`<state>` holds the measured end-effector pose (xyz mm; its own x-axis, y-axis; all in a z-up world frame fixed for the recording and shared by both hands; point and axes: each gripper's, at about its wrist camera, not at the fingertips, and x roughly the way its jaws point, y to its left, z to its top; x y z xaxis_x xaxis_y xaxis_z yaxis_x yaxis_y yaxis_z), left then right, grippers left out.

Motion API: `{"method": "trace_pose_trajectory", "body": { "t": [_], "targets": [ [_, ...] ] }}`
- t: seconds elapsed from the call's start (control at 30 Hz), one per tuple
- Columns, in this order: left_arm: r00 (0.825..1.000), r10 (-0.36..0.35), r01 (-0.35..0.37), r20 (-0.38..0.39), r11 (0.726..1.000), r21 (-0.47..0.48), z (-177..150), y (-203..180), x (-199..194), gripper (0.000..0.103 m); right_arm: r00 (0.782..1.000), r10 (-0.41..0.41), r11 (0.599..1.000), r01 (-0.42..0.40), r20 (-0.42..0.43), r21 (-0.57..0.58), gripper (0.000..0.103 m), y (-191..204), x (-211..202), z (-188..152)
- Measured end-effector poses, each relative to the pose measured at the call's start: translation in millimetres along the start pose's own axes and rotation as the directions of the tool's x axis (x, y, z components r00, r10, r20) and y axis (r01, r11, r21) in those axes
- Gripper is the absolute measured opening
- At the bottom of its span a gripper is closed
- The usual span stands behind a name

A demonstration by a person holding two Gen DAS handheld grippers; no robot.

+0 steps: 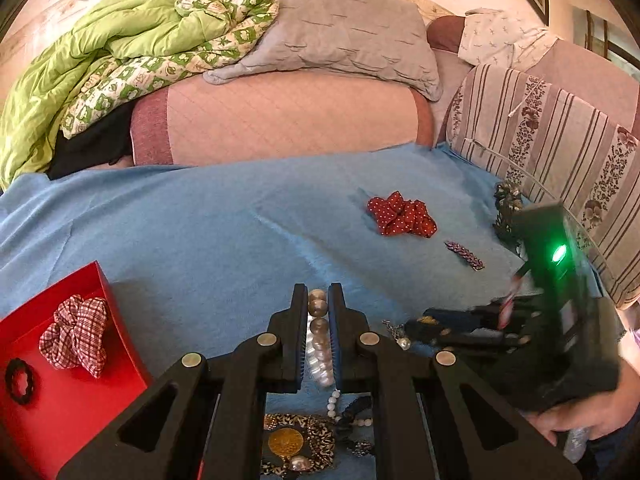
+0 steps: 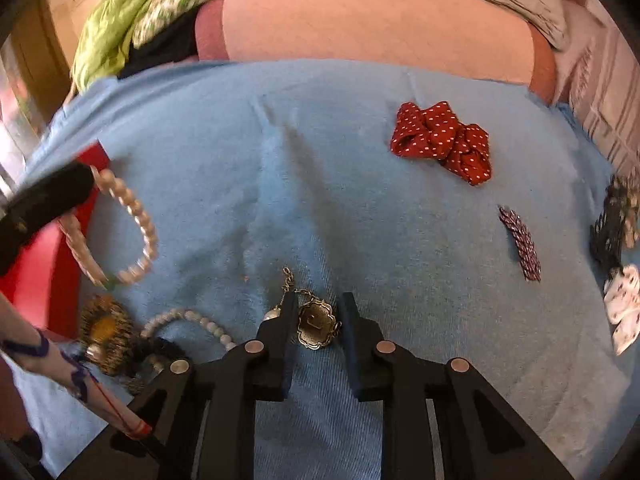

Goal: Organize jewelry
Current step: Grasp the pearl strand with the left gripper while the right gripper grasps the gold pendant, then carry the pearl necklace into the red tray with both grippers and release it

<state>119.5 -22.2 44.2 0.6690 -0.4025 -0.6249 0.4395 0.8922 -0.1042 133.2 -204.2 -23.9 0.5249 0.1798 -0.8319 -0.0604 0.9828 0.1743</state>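
On the bed, over the blue blanket (image 1: pixel 200 220), we have the jewelry scattered, with the red box (image 1: pixel 80 360) at our left already holding a checked scrunchie (image 1: pixel 76 336) and a black hair tie (image 1: pixel 20 380). Our left tool (image 1: pixel 318 336) is clamped on the pearl bracelet (image 1: pixel 319 344), which hangs in a loop beside the box in the right wrist view. Our right tool (image 2: pixel 318 320) stands with its jaws apart around the bronze pendant (image 2: pixel 318 326), which lies on the blanket with its chain (image 2: pixel 290 280) trailing away; the pads do not seem to press it yet. We judge the flat pendant could slip out or tip as the jaws close, or blanket fabric could get pinched with it. The bracelet might swing and catch the box wall. Still loose are the red dotted scrunchie (image 2: pixel 444 140) and a purple hair clip (image 2: pixel 520 246).
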Motion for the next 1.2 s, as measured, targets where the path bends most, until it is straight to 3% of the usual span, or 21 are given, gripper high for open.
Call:
{"method": "trace_pose_trajectory", "body": {
  "t": [0.2,0.3,0.63,0.83,1.2],
  "targets": [
    [1.0,0.002,-0.002,0.015,1.0,0.002,2.1,-0.7,-3.6,0.01,0.983,0.104,0.988,-0.12,0.153,0.099,0.022,-17.3,-38.0,11.0],
    [1.0,0.003,-0.003,0.026,1.0,-0.002,4.0,-0.3,-7.0,0.01,0.959,0.142,0.978,-0.174,0.246,0.112,0.022,-19.9,-58.2,15.7],
    [0.997,0.005,-0.004,0.081,1.0,-0.019,12.0,2.3,-27.9,0.01,0.878,0.227,0.95,-0.295,0.422,0.101,0.022,-19.1,-109.6,15.4],
    [0.994,0.011,-0.01,0.105,1.0,-0.011,13.5,0.3,-41.8,0.01,0.85,0.244,0.947,-0.313,0.467,0.075,0.022,-9.7,-136.8,17.1],
    [0.988,0.05,-0.043,0.146,0.998,-0.047,11.0,28.1,-79.6,0.01,0.826,0.299,0.937,-0.349,0.477,0.016,0.022,27.7,-164.1,19.5]
  ]
}}
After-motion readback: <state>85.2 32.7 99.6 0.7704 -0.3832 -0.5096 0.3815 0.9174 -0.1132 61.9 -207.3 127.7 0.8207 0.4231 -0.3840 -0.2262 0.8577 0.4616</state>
